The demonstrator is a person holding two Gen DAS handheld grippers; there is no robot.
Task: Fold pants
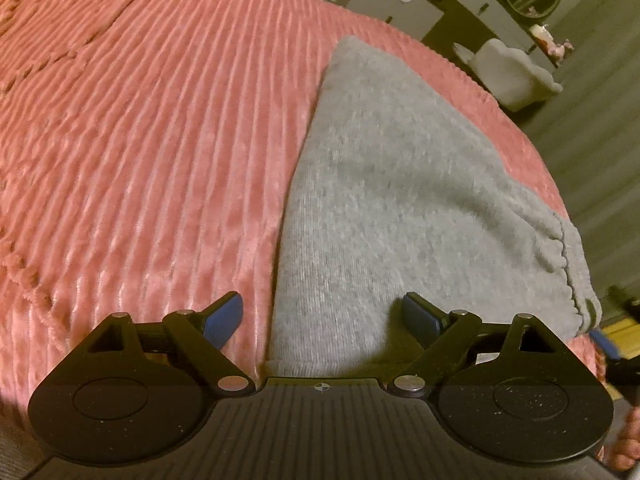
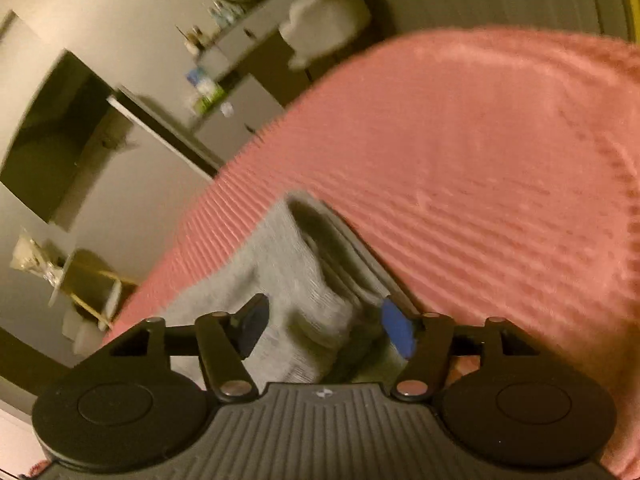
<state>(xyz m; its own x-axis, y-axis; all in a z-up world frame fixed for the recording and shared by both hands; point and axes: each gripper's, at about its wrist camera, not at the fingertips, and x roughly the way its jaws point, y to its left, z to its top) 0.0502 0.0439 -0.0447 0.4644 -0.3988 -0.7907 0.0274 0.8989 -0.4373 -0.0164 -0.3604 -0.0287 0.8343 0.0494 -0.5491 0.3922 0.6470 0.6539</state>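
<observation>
**Grey pants lie folded near the edge of a pink bed**

A pair of grey knit pants (image 1: pixel 400 200) rests on a bed covered by a pink ribbed blanket (image 1: pixel 140 140), close to the bed's edge with the floor just beyond. Seen from the left wrist camera, the garment forms a compact, roughly triangular bundle: narrow at the far end, broad at the near end, its top surface smooth and nearly free of wrinkles. A gathered, stitched band (image 1: pixel 568 256) runs along its right side, where the layers of cloth stack up. The left claw (image 1: pixel 322 316) hovers over the near end of the bundle with its blue-padded fingers (image 1: pixel 224 316) spread wide and nothing between them; one pad sits over the blanket, the other over the grey cloth. The right wrist view is blurred by motion. There the right claw (image 2: pixel 326 330) stands partly open, a thick fold of the pants (image 2: pixel 304 280) lying between its fingers, with gaps on both sides so that neither pad presses on it. A dresser (image 1: pixel 452 4) and a white chair (image 1: pixel 512 76) stand in the background.
</observation>
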